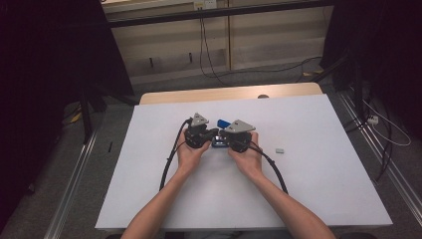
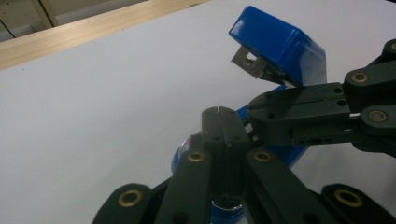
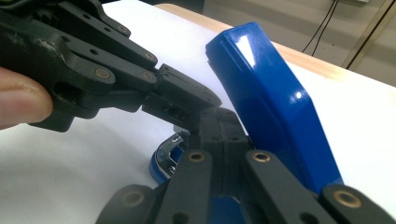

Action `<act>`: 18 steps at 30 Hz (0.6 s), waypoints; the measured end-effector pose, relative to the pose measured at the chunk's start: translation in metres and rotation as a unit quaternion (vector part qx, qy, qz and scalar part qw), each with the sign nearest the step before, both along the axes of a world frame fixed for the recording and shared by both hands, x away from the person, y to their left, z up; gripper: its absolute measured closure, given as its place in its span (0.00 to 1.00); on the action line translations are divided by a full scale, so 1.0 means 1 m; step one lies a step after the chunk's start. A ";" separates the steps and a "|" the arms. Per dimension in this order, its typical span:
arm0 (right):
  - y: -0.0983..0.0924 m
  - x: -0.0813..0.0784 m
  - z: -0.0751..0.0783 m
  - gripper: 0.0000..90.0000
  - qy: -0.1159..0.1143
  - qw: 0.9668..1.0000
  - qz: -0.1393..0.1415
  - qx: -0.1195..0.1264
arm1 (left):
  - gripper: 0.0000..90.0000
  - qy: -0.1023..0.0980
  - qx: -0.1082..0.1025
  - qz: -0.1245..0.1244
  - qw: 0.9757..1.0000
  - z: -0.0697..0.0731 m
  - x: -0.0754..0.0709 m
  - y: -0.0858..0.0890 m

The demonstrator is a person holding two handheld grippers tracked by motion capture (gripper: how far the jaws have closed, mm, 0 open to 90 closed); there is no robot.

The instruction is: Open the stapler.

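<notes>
The stapler (image 2: 285,46) is bright blue and shiny, with a silver metal part under its lifted top. Its bottom part (image 3: 163,161) is blue too, with a shiny silver edge. The left gripper (image 2: 219,112) is black with little gold rings on its arms. The right gripper (image 3: 219,114) is black with gold rings too. Each one has a grey plate (image 1: 200,119) on top. The table (image 1: 323,164) is white, with a light brown wood strip at the far edge. A small grey block (image 1: 280,149) lies on the white.
</notes>
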State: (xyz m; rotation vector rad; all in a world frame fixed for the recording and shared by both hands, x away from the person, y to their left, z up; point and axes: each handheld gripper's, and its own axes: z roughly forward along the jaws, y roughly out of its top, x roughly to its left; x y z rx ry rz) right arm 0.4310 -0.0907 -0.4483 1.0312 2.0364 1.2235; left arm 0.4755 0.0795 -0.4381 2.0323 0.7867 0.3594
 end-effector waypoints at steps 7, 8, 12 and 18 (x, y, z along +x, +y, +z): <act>0.000 0.000 0.000 1.00 -0.002 1.000 -0.001 0.004 | 1.00 0.002 -0.004 -0.003 1.000 -0.001 0.000 0.000; 0.000 0.000 0.000 1.00 -0.001 1.000 -0.002 0.005 | 1.00 0.000 -0.004 -0.004 1.000 -0.001 0.000 0.000; 0.000 0.000 -0.001 1.00 -0.002 1.000 -0.002 0.005 | 1.00 -0.003 -0.001 -0.004 1.000 -0.004 -0.001 0.000; 0.001 0.000 -0.001 1.00 -0.005 1.000 -0.006 0.005 | 1.00 -0.001 -0.006 -0.007 1.000 -0.006 0.000 0.002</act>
